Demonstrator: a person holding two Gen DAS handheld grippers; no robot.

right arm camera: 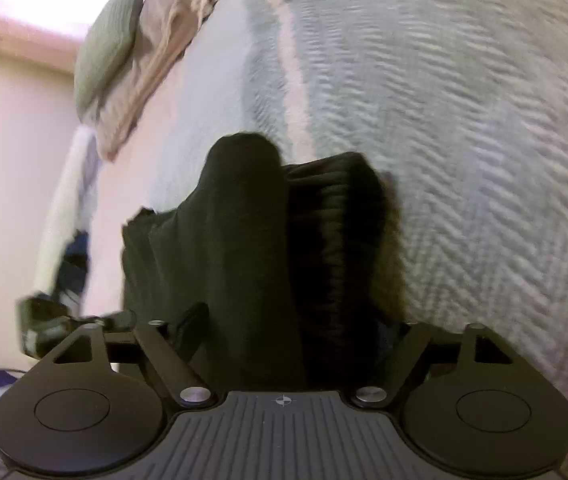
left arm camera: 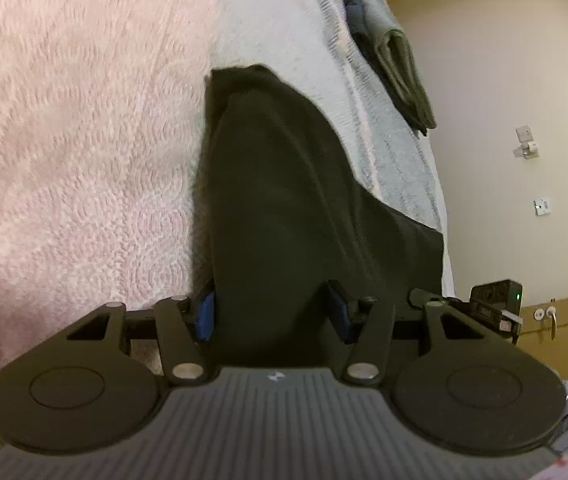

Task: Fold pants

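Right wrist: hand-held gripper [right arm camera: 284, 336] fingertips buried under pants [right arm camera: 243, 240], state unclear.

The left gripper [left arm camera: 273, 312] points forward and downward, its 2 blue-padded fingers [left arm camera: 205, 316] standing partly apart with dark cloth [left arm camera: 275, 208] bunched between them and against both pads. The right gripper [right arm camera: 284, 344] tilts downward too; its black linkage arms spread to either side, and its fingertips are buried under the same dark cloth, so how its jaws stand cannot be told. In the left wrist view the right gripper's body shows just beside the left one, at the right edge
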